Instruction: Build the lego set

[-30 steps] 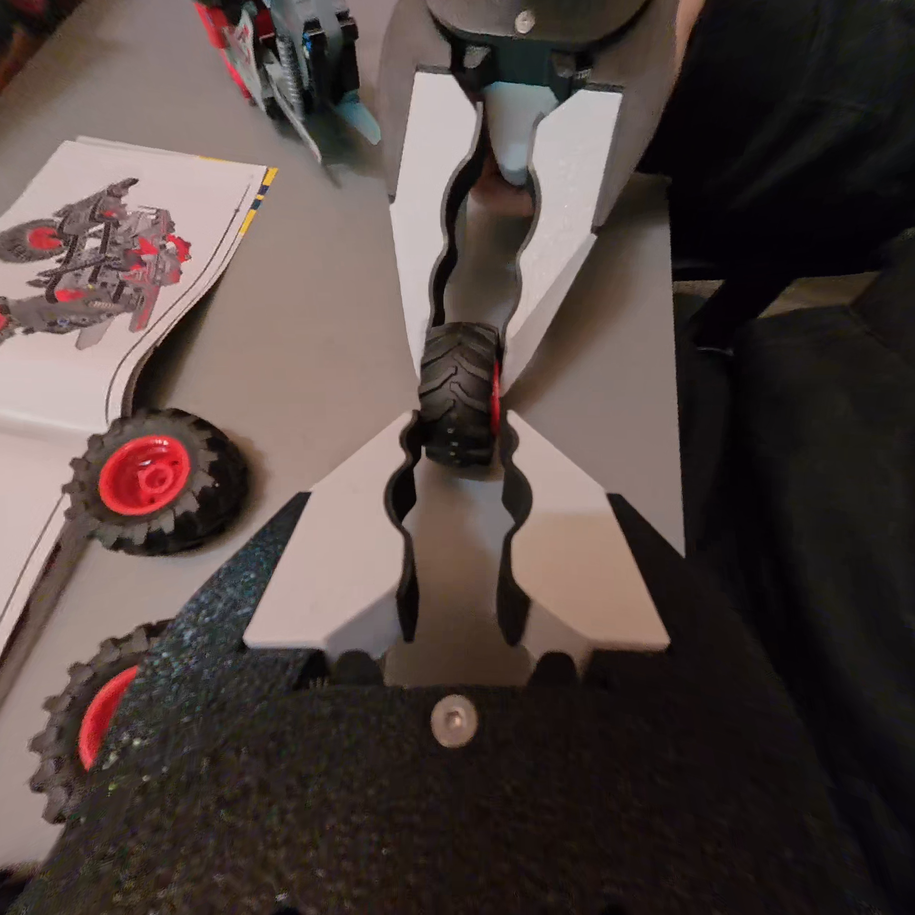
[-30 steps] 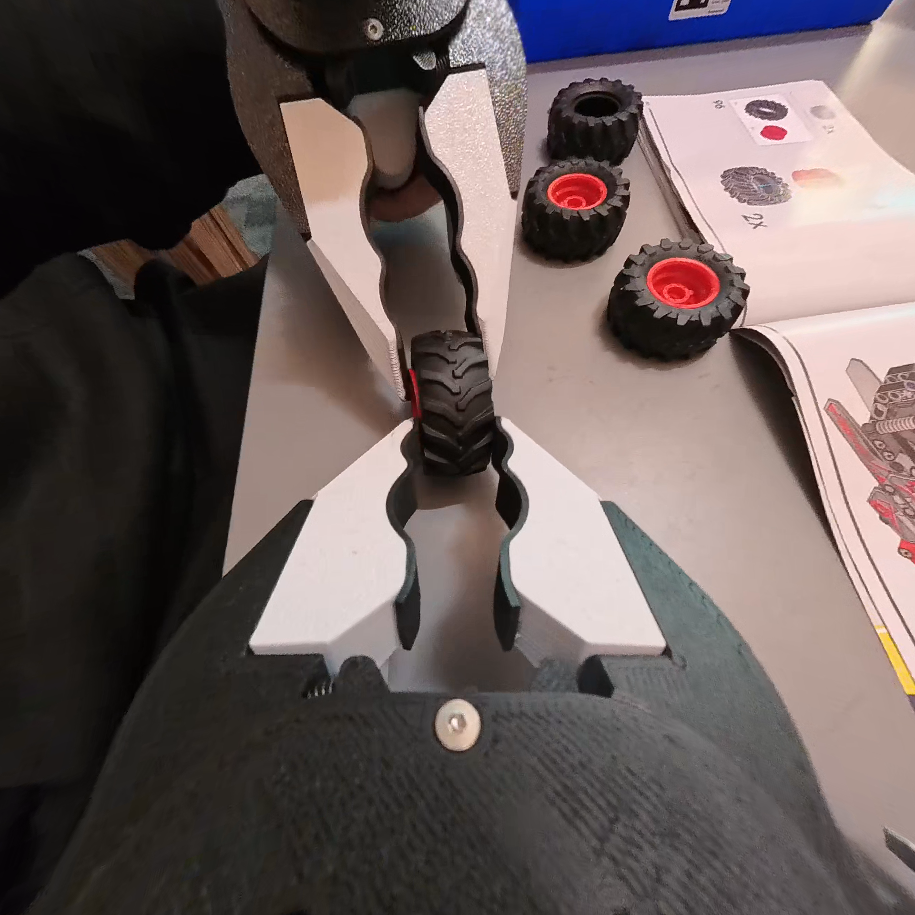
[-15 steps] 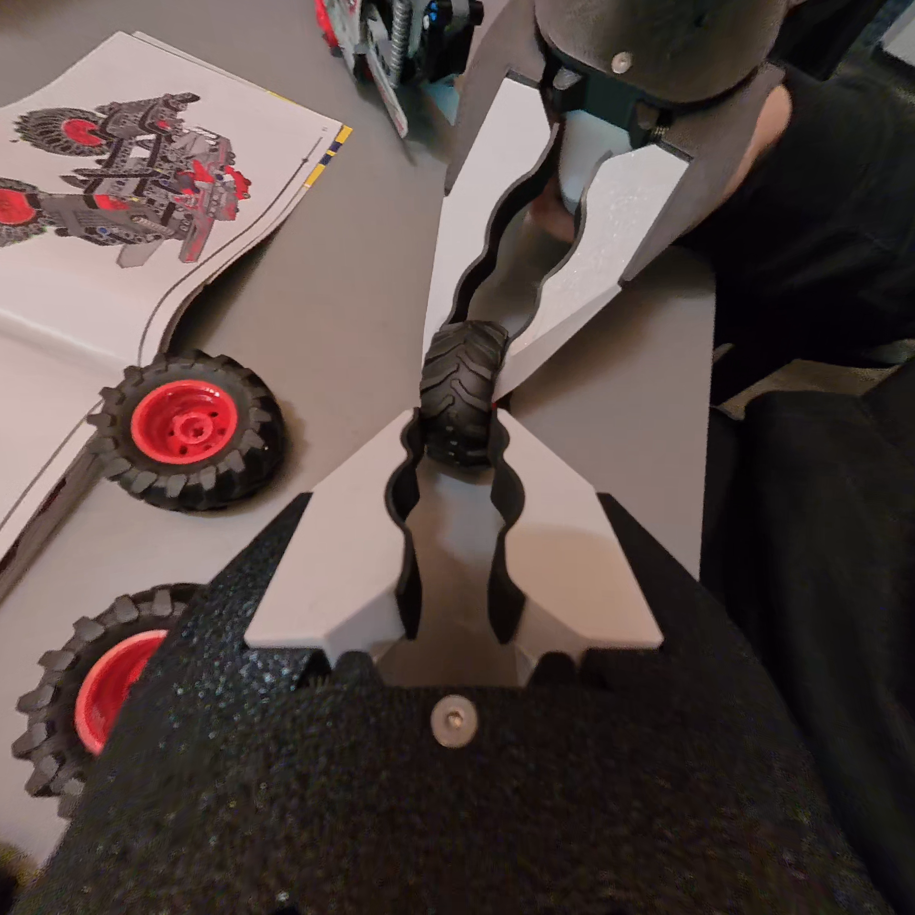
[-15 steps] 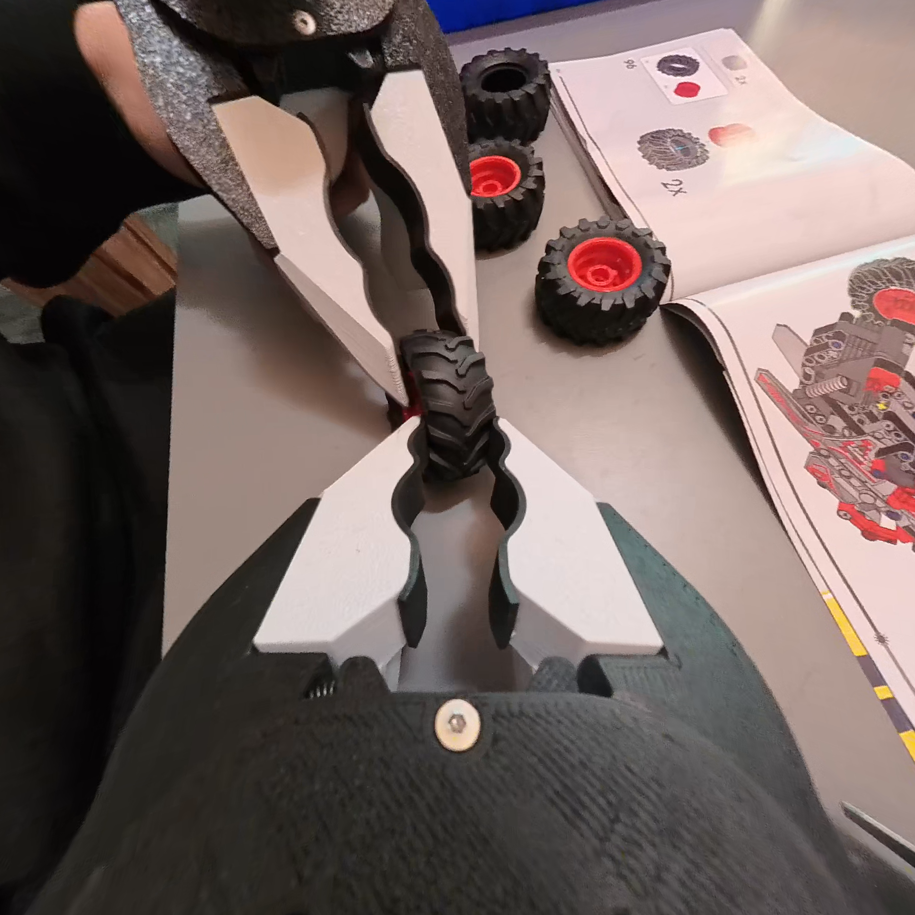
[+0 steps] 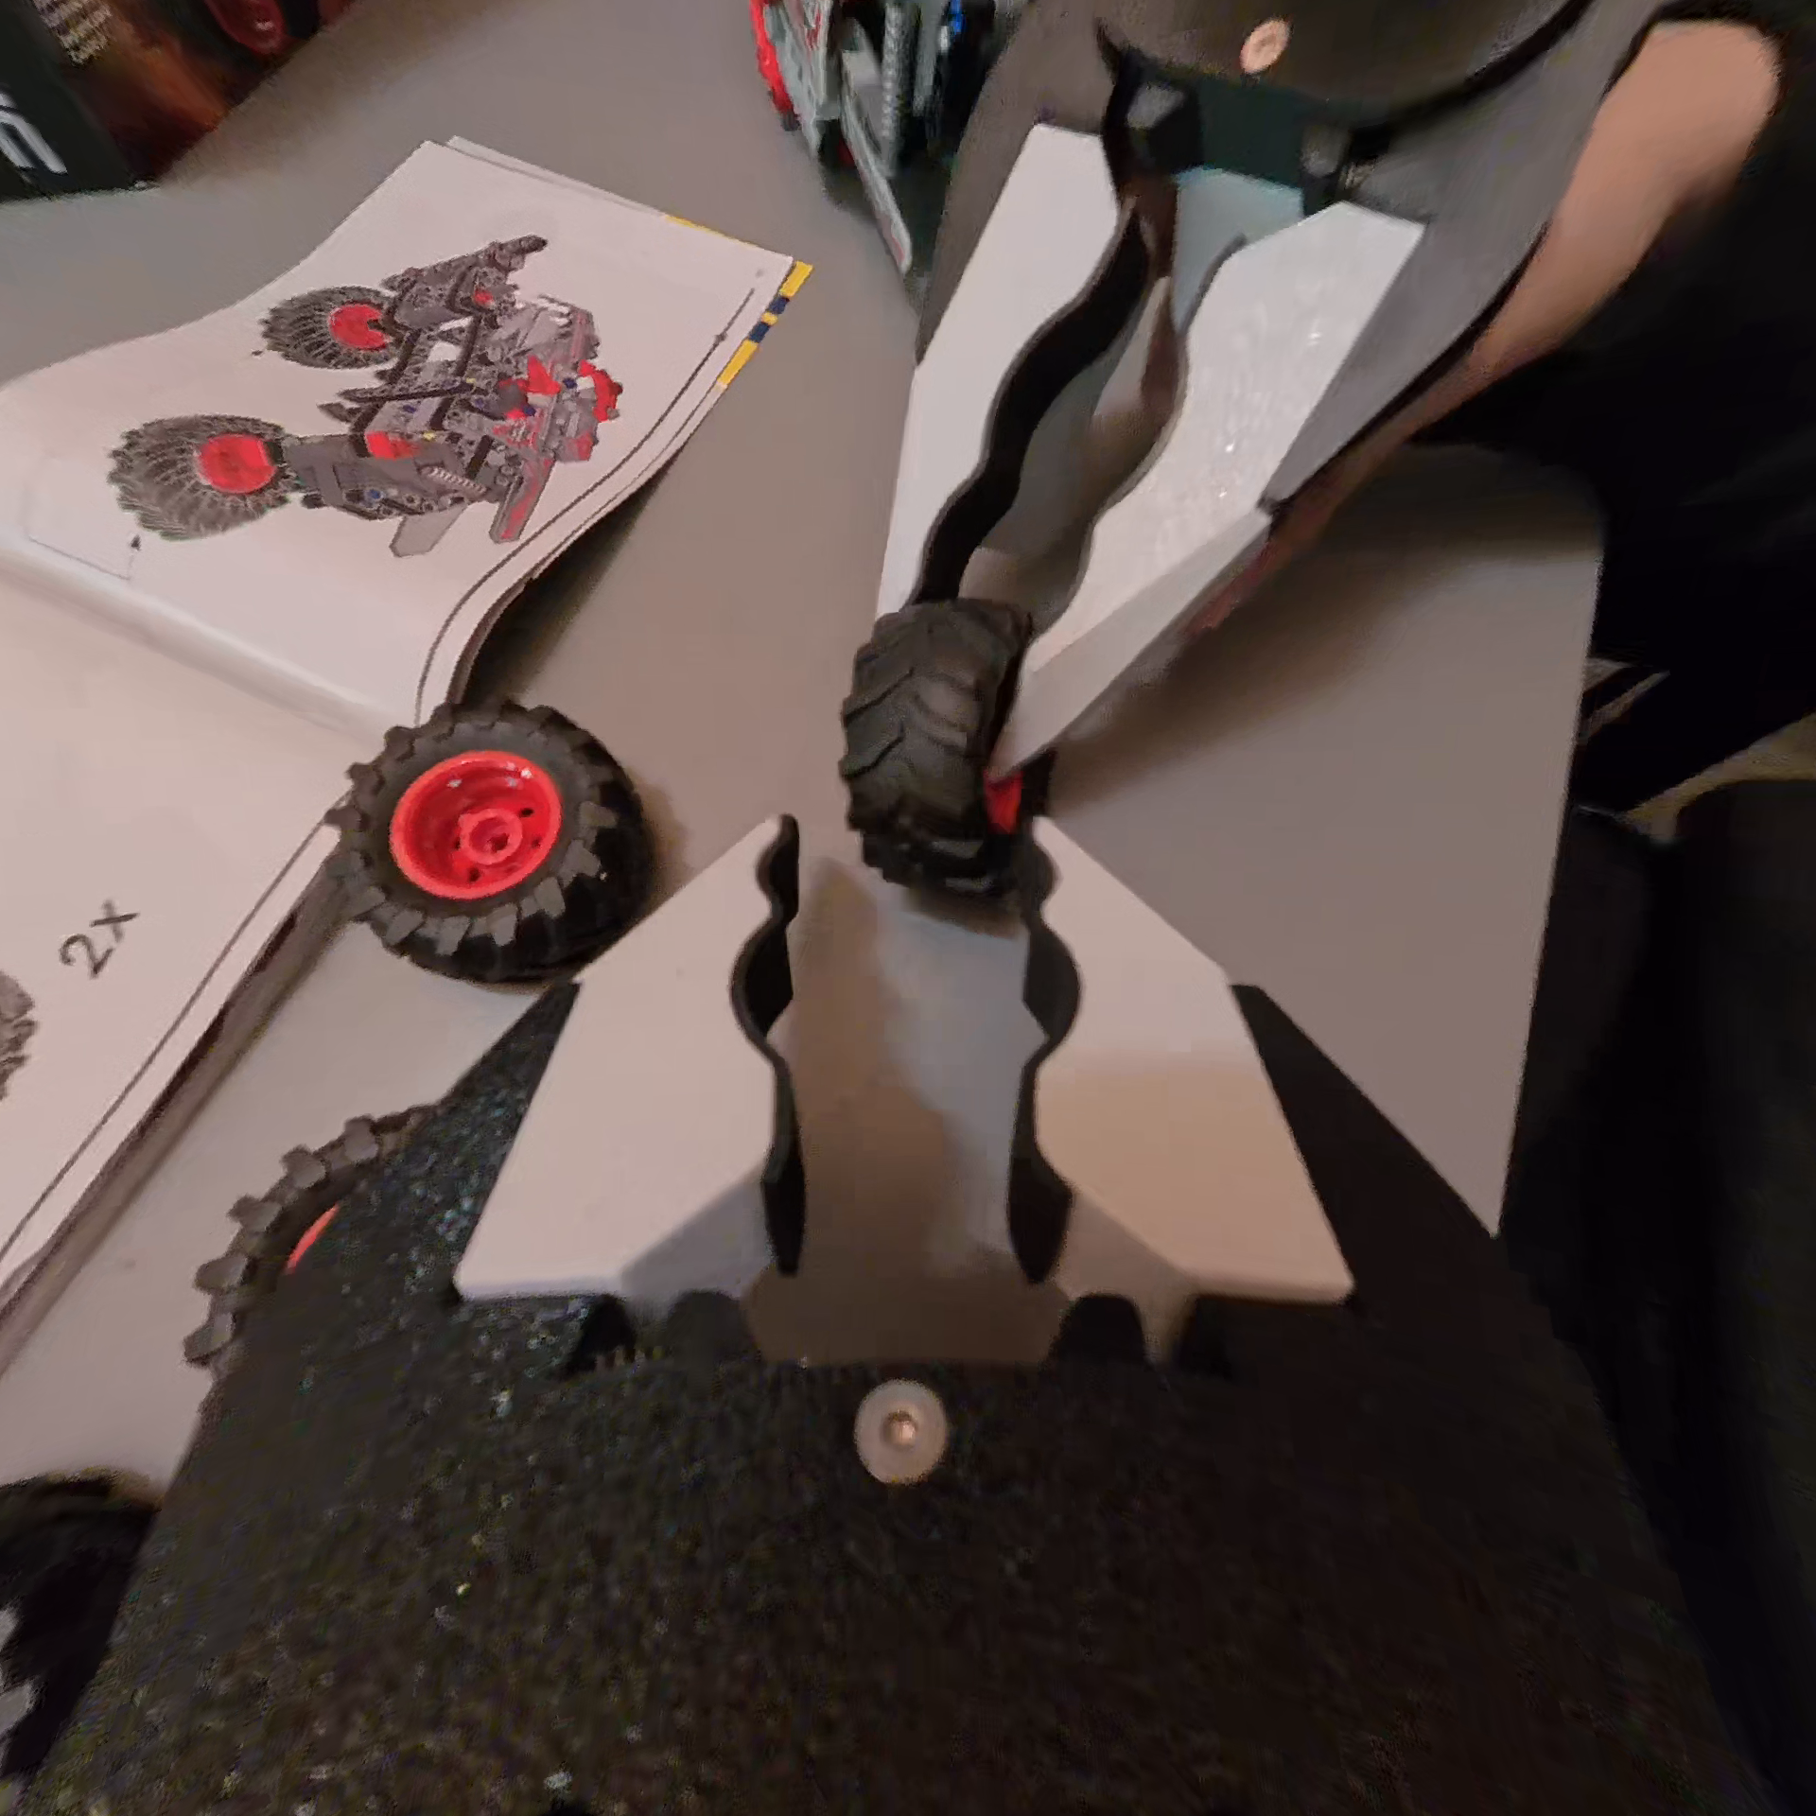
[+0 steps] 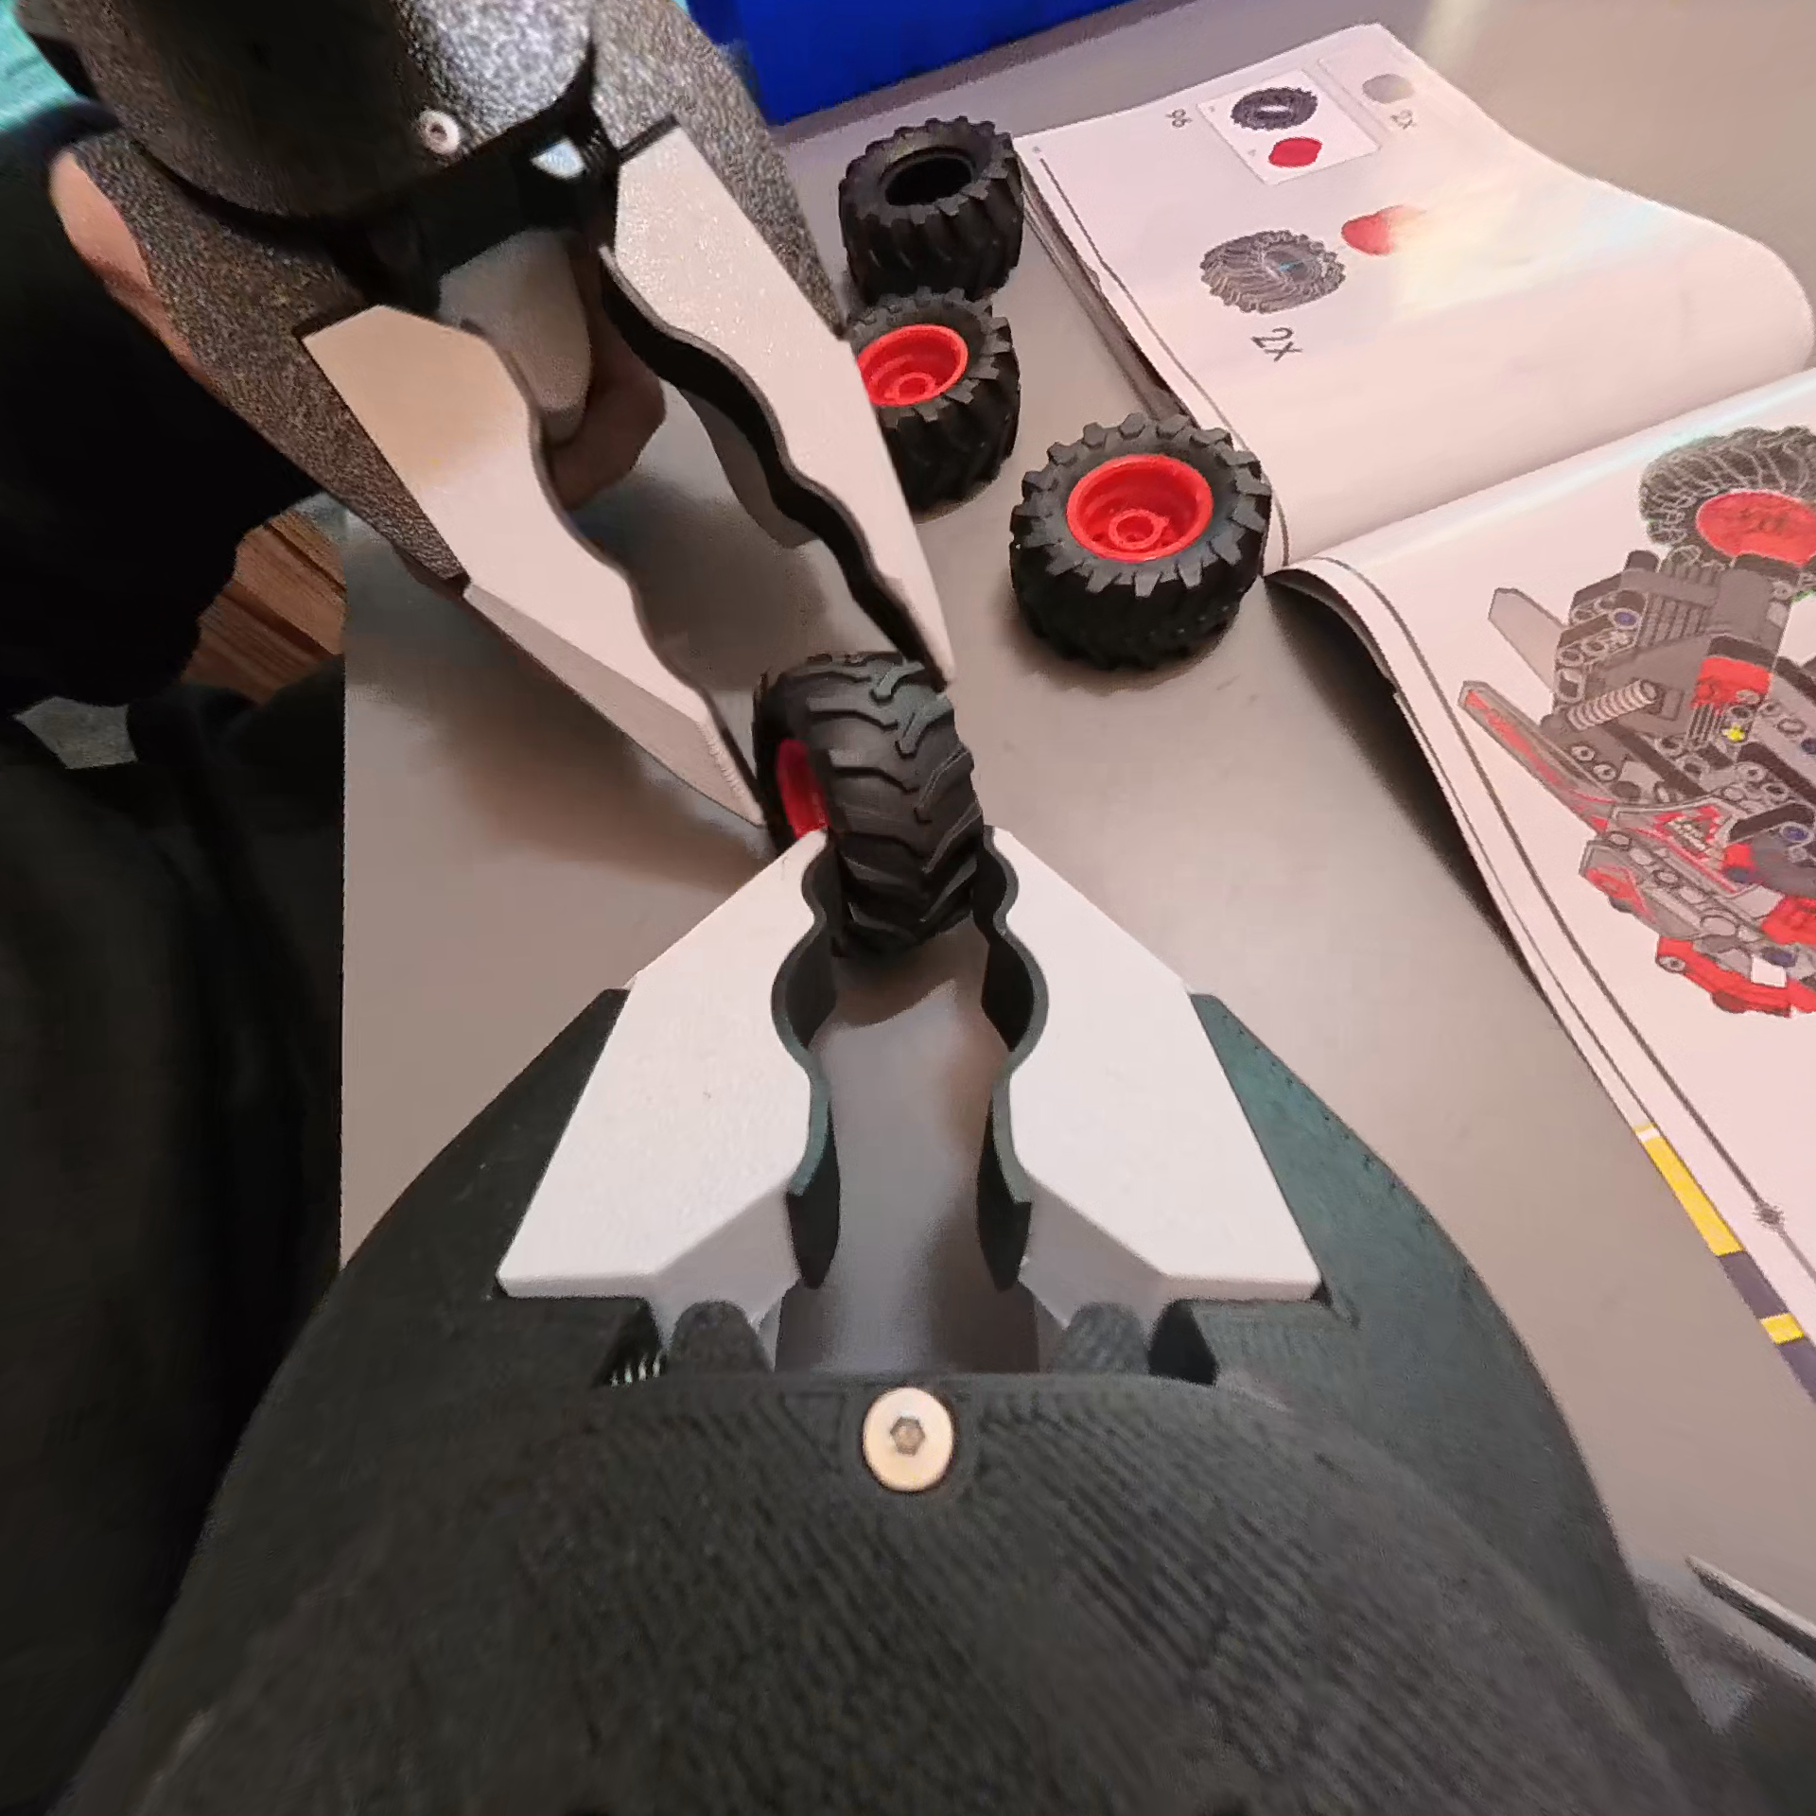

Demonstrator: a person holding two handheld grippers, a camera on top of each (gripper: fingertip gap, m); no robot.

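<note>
A small black tyre on a red hub stands on edge between both grippers, just above the grey table. My right gripper is shut on its tread. The tyre also shows in the left wrist view, where the right gripper comes in from above. My left gripper is open, its fingertips spread wider than the tyre, with the right one beside the red hub. In the right wrist view the left gripper reaches in from the upper left, its jaws apart.
Two finished wheels and a bare tyre lie beside the open instruction booklet. The left wrist view shows a wheel, the booklet and the part-built model. The table edge is close, with dark clothing beyond. The grippers are tip to tip, or close to it.
My left gripper has opened and let go of the tyre, which stays in the right gripper. Both grippers have swung, so the booklet and loose wheels show more fully.
</note>
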